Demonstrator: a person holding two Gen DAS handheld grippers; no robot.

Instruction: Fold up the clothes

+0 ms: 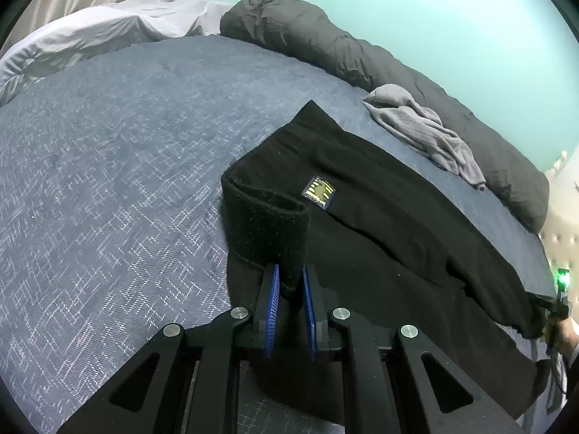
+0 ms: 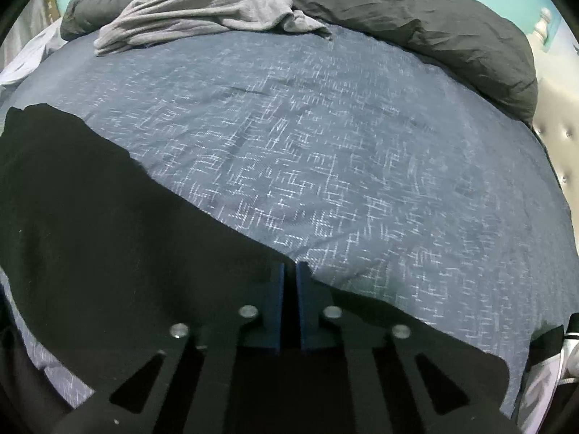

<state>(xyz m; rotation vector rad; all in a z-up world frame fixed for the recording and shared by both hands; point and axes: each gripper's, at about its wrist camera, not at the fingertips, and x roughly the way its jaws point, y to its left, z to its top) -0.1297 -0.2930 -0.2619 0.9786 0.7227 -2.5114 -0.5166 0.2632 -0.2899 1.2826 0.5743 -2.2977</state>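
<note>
A: Left gripper is clamped on the black garment at its thick hem; right gripper is pinched shut on its edge.

B: Yep, it's spread on the bed, long axis toward 1 o'clock from the left one, which sits nearer its bulk.

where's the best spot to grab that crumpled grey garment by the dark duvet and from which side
Take the grey garment by the loose bunched end at its right in the right wrist view, coming from the open blue bedspread side. The dark duvet blocks the far side, and that bunched end likely gives a claw a fold to pinch.
</note>
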